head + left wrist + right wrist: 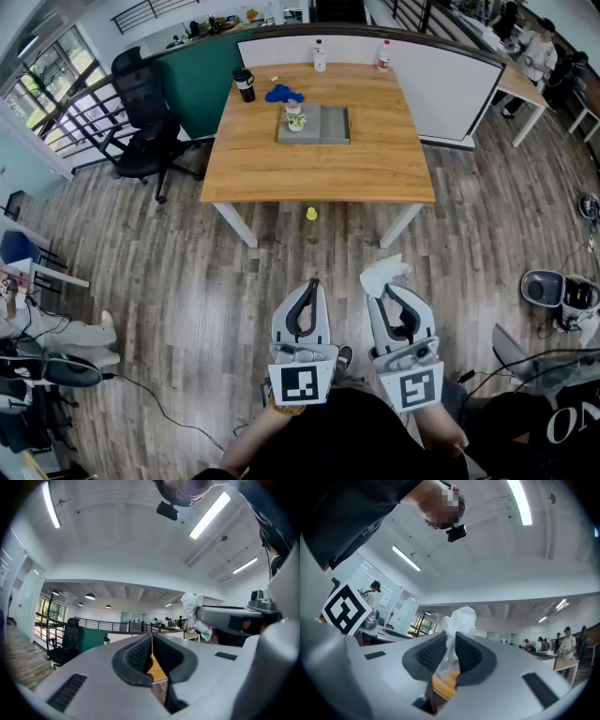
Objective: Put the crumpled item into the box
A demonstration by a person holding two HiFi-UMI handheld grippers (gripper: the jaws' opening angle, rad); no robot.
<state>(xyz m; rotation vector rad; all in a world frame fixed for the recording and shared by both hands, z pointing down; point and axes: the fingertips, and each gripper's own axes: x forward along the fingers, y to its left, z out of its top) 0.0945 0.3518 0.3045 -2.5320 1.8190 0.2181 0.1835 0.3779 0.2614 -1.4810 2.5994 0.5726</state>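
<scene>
Right gripper (386, 291) pinches crumpled item (384, 273) by a thin bit btwn narrow jaws, w/ most poking past tips, so it may slip out before reaching box (328, 125) far ahead; left gripper (311, 284) closed, empty.

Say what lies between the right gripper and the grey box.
Head view: between the right gripper, shut on a crumpled white plastic item, and the grey box: plank floor, one small yellow object, bare wooden tabletop.
</scene>
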